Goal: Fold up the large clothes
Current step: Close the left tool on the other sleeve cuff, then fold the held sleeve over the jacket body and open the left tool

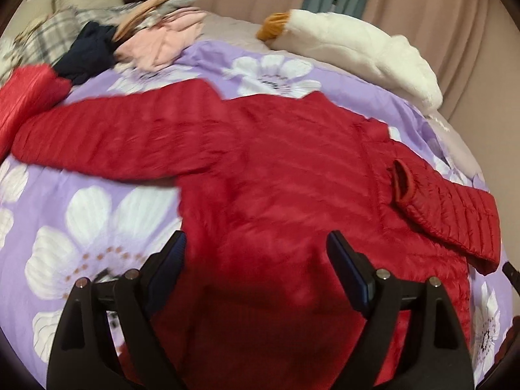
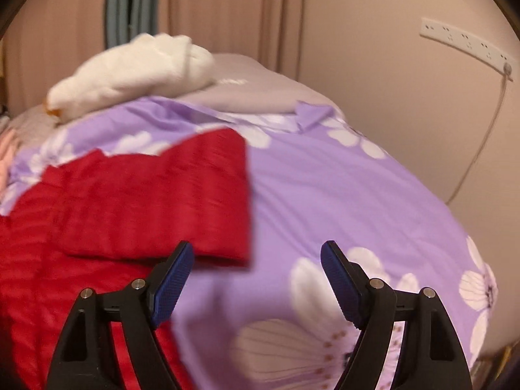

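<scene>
A red quilted jacket (image 1: 276, 175) lies spread on a purple floral bedspread (image 1: 97, 214). One sleeve stretches out to the left and the other sleeve (image 1: 455, 214) is folded across the body at the right. My left gripper (image 1: 256, 260) is open and empty, hovering over the jacket's lower body. In the right wrist view the jacket (image 2: 130, 201) fills the left side, with its folded sleeve on top. My right gripper (image 2: 256, 266) is open and empty, above the bedspread (image 2: 357, 195) just right of the sleeve's edge.
A white plush toy with an orange beak (image 1: 351, 42) lies at the far side of the bed; it also shows in the right wrist view (image 2: 130, 68). A pile of pink, navy and plaid clothes (image 1: 130, 42) sits at the far left. A wall with a power strip (image 2: 468, 45) stands at the right.
</scene>
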